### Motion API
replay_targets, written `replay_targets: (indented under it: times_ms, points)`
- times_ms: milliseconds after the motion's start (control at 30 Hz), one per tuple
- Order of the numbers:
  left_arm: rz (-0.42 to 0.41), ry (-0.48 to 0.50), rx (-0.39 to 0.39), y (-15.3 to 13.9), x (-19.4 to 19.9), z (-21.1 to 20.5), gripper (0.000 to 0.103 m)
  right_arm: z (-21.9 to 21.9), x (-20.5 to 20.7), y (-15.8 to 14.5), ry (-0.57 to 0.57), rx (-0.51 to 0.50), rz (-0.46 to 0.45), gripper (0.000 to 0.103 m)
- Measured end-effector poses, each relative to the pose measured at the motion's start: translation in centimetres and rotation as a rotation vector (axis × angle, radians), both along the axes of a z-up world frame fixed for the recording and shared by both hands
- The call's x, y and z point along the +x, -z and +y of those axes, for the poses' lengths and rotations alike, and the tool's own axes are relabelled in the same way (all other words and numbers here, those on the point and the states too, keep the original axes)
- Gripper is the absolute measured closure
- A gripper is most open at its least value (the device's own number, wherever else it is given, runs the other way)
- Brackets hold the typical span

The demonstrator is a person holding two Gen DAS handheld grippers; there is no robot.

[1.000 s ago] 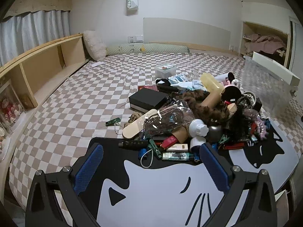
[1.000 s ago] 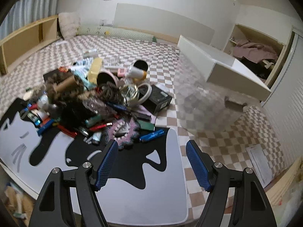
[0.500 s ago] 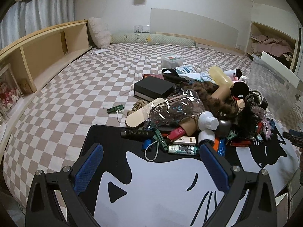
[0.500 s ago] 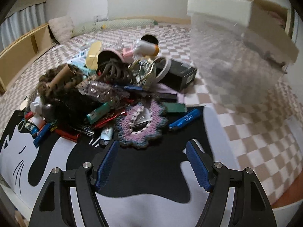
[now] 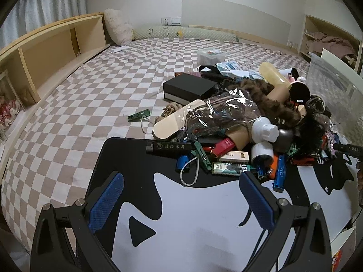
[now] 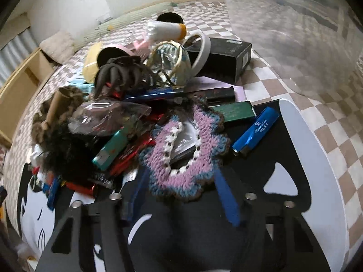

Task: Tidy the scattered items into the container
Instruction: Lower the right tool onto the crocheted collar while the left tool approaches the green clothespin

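Pile [image 5: 245, 122] heaped on mat, clear bin [image 6: 295, 34] looks empty; left gripper [image 5: 181, 195] wide, empty, right gripper [image 6: 179, 195] spread round crochet doily [image 6: 181, 154], w/o grip.

Both pictures are fisheye views, so straight lines bend strongly near the edges and the corners are cut by a black round border.

The left wrist view is sharp and evenly lit, a little cool and dim, with only soft shadows. Small white glare spots sit on the crumpled clear plastic wrap [image 5: 223, 111].

The right wrist view is warmer and brighter at the top. It is blurred: the blue rubber pads [image 6: 226, 197] of the right gripper [image 6: 179, 198] are smeared, and the translucent plastic container [image 6: 295, 29] looks hazy. The pink and blue crocheted ring [image 6: 183, 151] stays fairly clear.
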State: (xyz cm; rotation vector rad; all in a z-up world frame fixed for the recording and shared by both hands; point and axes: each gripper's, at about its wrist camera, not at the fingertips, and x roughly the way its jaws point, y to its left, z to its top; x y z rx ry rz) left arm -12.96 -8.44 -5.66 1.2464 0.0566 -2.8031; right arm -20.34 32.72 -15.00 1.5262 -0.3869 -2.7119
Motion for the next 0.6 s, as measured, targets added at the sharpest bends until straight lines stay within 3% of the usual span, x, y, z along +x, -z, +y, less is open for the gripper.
replay_targets:
  times_ms: [300, 500, 567, 600]
  points:
    - [-0.042, 0.015, 0.013, 2.1, -1.6, -0.2, 0.001, -1.2, -1.0, 1.4, -0.016, 0.100, -0.011, 0.045]
    - [-0.072, 0.037, 0.022, 3.6, -2.6, -0.1, 0.002, -2.0, -0.1, 1.8, -0.079, 0.168, -0.017, 0.055]
    - [-0.079, 0.046, 0.009, 4.2, -2.9, 0.0, 0.006, -2.6, 0.3, 1.9, -0.110, 0.215, -0.019, 0.055]
    - [-0.086, 0.051, 0.005, 4.5, -3.0, 0.0, 0.013, -2.9, 0.4, 2.0, -0.118, 0.228, -0.022, 0.056]
